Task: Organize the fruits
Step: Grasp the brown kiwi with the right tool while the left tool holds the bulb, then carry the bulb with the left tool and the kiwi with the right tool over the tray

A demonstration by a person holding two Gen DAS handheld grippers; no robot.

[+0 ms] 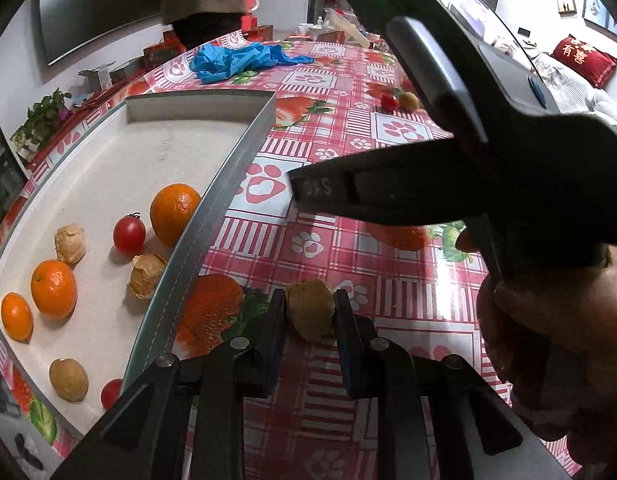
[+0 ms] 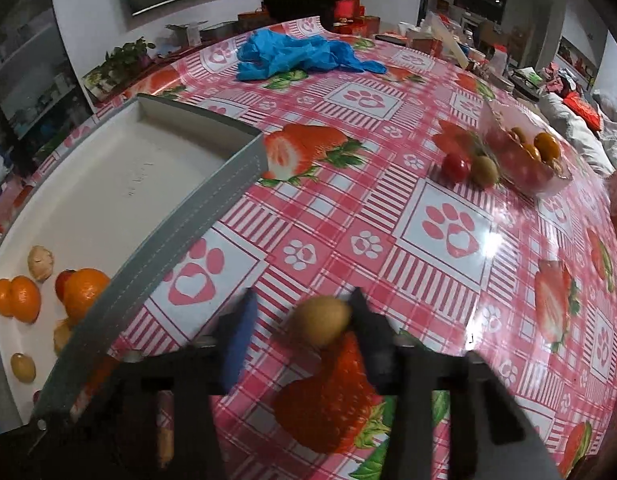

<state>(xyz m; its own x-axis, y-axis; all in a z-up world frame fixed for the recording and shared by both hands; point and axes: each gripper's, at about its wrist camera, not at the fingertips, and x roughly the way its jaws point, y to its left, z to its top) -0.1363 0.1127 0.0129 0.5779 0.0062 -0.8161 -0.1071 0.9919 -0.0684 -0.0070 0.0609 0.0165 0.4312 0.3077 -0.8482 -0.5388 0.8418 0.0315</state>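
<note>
Two grippers: left gripper (image 1: 309,312) clamps husked fruit (image 1: 310,310) just beside tray wall (image 1: 212,216).

A red cushion (image 1: 583,59) beyond the tabletop's far right corner carries gold Chinese characters, apparently "有喜". The dark gripper (image 1: 328,190) crossing the left wrist view bears a pale stamped "S"; neighbouring marks are too blurred to read.

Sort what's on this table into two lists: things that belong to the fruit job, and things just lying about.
Job: grey tray, oranges, cherry tomatoes, husked fruits, brown fruit held by left gripper, clear fruit box.

Lying about: blue gloves, red cushion, potted plant.
</note>
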